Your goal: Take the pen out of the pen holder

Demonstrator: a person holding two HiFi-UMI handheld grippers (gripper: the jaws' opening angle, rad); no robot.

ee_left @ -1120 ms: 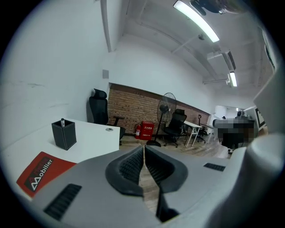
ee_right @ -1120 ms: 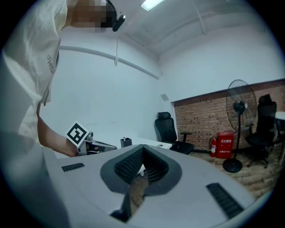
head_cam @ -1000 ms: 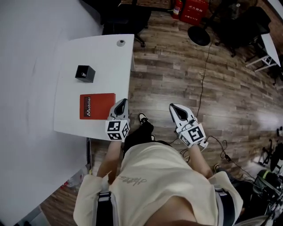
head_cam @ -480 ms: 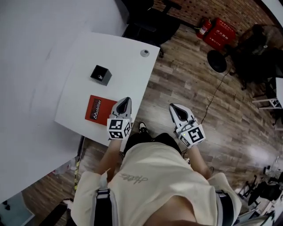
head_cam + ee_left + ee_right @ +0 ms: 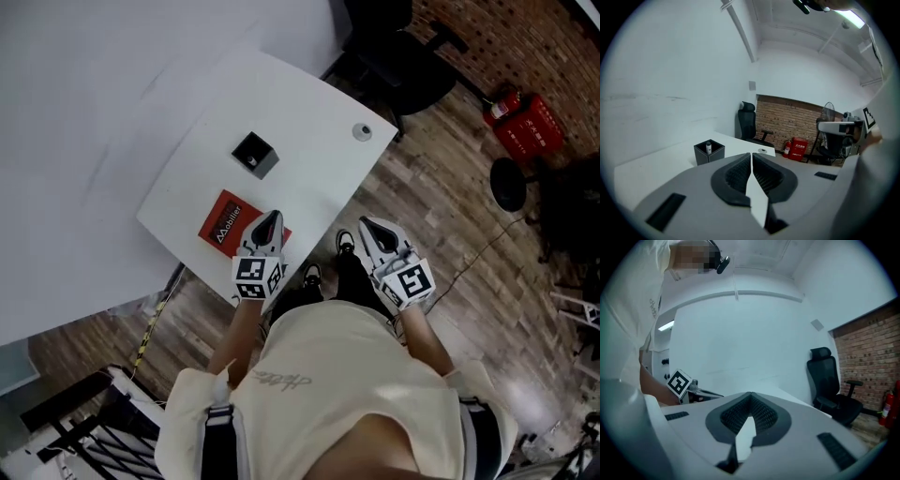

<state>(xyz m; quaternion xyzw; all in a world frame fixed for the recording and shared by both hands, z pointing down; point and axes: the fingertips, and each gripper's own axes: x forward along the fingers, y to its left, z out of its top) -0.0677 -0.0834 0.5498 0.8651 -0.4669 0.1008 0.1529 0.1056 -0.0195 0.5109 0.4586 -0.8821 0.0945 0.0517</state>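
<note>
In your head view the pen holder (image 5: pixel 255 154) is too small to show what it holds. In the left gripper view only the pen (image 5: pixel 708 147) tip clears its rim. Your left gripper (image 5: pixel 267 221) hides a corner of the red booklet (image 5: pixel 223 223).

Open table (image 5: pixel 300 103) around pen holder (image 5: pixel 255 154), red booklet (image 5: pixel 225 220) at near edge

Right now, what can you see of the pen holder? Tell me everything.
The pen holder is a small black square box, open on top, matte, with paler edges. It stands upright on the white table, beyond the red booklet and apart from it. One pen with a pale tip stands inside. Only the table and the pen touch it.
</note>
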